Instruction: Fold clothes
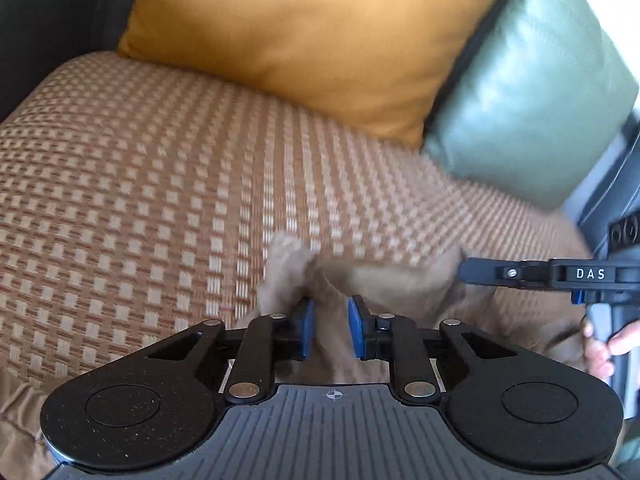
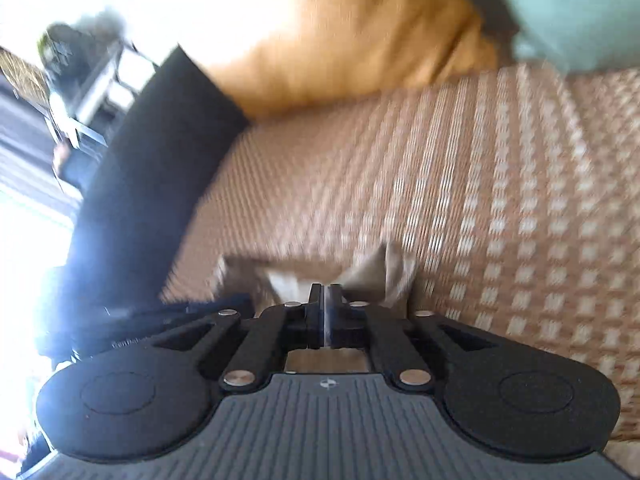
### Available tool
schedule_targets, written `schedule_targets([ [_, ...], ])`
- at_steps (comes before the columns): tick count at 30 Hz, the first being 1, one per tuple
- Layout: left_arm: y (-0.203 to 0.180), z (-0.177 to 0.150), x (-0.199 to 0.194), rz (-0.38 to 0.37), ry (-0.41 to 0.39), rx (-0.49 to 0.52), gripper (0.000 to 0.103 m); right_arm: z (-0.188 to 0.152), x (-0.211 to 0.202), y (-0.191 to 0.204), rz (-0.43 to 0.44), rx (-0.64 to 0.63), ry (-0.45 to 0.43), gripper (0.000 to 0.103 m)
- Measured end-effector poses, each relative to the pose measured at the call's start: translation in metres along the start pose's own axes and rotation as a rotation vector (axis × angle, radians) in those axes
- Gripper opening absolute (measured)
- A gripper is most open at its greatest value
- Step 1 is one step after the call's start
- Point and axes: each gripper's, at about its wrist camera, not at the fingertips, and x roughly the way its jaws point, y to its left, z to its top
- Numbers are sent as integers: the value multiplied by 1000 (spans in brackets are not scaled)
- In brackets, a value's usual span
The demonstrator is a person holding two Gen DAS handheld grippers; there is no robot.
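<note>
Two grippers, both down at one tan garment (image 1: 384, 280) lying on the checked woven seat cover (image 1: 140, 200).

Left gripper (image 1: 331, 326): blue pads part-way apart, cloth running between them, a tuft of it standing up just past the left pad. Pads do not look pressed onto the fabric. Reads as open around the cloth, not yet clamped.

Right gripper (image 2: 325, 312): jaws nearly together, a pinch of tan fabric sticking out at the tips. Reads as clamped on the garment's edge. In the left view it (image 1: 472, 272) comes in from the right, level, its tip meeting the cloth; a hand (image 1: 600, 344) shows on its handle.

Step in hand, as I judge it: taking the two grasp points for a fold. Right side secured, left side mid-grab. Next move calls for the left pads to shut on the cloth, then both to lift and carry the edge over together, keeping the cloth taut so it lands flat.

Outward: orange cushion (image 1: 312, 32) and pale green cushion (image 1: 532, 92) stand against the back of the seat, well behind the garment.

View differences: left view shows both grippers and the span of cloth between them. Right view, heavily blurred, shows only its own grip, plus a dark armrest (image 2: 152, 184) and bright room beyond.
</note>
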Motion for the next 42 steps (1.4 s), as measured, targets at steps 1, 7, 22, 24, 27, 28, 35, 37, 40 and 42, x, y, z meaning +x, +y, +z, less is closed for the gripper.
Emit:
schedule_targets([
  [1, 1, 4, -7, -7, -31, -17, 47, 5, -9, -2, -9, -3, -20, 8],
  [7, -11, 34, 3, 182, -49, 69, 69, 27, -23, 2, -154, -58, -12, 47],
  [22, -4, 19, 17, 229, -72, 128, 10, -3, -9, 28, -75, -345, -82, 16],
  [24, -3, 20, 19, 234, -70, 121, 10, -10, -16, 28, -53, -358, -104, 16],
  [27, -11, 21, 21, 268, -92, 143, 11, -12, -13, 30, -94, -371, -118, 16],
  [28, -11, 21, 24, 279, -97, 135, 11, -11, -10, 30, -122, -376, -116, 16],
  [35, 15, 36, 33, 413, -120, -3, 35, -1, 44, 30, -398, -365, -54, 22],
  [37, 21, 36, 14, 357, -145, -28, 36, 3, 37, 33, -423, -360, -100, 27],
  [40, 21, 33, -13, 292, -167, -10, 39, 9, 2, 31, -341, -286, -160, 29],
  [42, 19, 29, -28, 243, -171, 7, 39, 5, -17, 36, -283, -305, -125, 29],
])
